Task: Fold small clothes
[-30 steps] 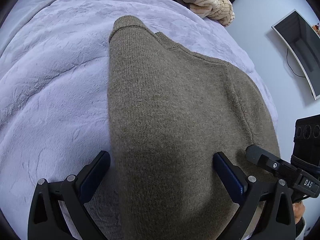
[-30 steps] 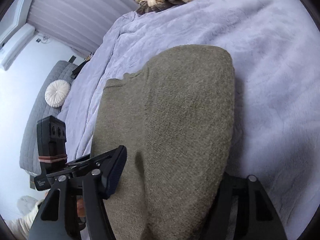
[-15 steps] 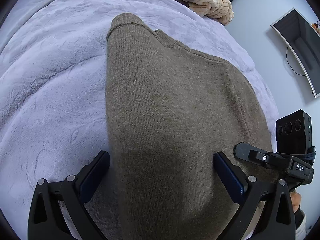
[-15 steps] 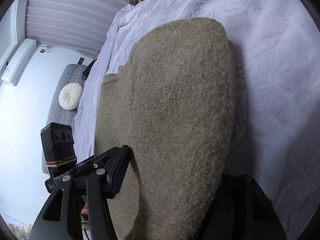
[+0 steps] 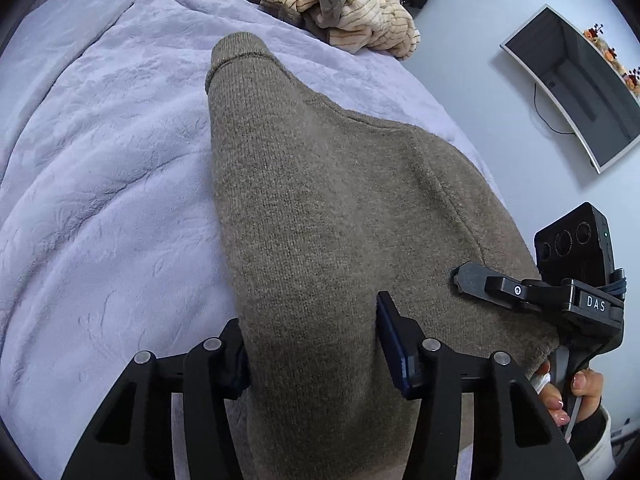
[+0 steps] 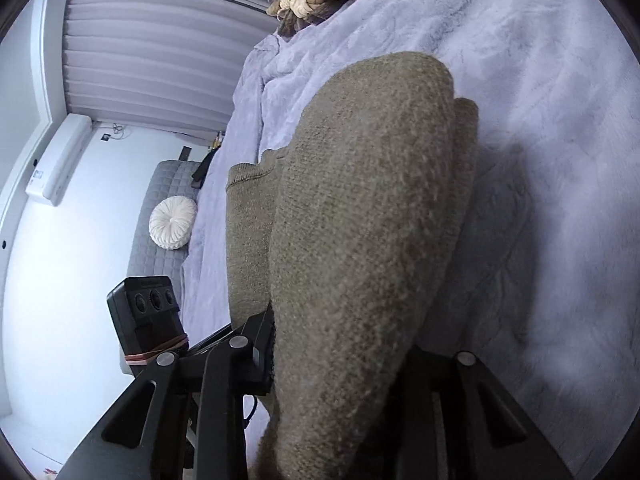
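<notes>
Closing both sets of fingers on the olive knit sweater (image 5: 328,208), I am gathering its near hem between the left gripper (image 5: 312,344) fingers (image 5: 394,344), which are narrowing with a thick bunch of knit pressed between them. The right gripper (image 6: 340,344) is closing too, its left finger (image 6: 262,344) against a fold of the same sweater, the other finger hidden under cloth. The sweater is stretching away ahead of my fingers across the lilac bed cover (image 5: 100,184), with a heap of striped clothes (image 5: 352,12) lying far beyond its sleeve.
</notes>
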A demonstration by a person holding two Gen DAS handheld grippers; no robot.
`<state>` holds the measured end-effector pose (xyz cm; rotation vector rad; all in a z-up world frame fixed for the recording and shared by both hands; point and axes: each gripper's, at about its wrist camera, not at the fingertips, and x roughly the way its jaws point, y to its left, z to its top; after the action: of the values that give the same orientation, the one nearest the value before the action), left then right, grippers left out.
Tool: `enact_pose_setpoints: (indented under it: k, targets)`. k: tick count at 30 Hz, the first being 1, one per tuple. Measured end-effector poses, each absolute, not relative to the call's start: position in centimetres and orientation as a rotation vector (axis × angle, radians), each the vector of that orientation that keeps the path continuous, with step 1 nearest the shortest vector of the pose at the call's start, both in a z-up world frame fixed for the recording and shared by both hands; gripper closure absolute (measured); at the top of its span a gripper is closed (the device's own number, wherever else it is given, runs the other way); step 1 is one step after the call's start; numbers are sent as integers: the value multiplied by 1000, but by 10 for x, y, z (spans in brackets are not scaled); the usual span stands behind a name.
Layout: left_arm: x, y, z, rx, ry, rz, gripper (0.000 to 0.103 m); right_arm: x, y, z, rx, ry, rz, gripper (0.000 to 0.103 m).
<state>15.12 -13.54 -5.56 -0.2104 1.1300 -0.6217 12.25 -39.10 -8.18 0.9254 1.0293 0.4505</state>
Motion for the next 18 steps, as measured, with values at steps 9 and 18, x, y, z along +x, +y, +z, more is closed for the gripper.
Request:
enact_pose_setpoints:
  k: [9, 18]
  targets:
    - [92, -85, -11, -209, 1090, -609, 49, 78, -363, -48, 930, 1009, 527, 71]
    - [35, -17, -13, -230, 1161, -580, 49, 28, -301, -61, 1005, 1047, 596, 71]
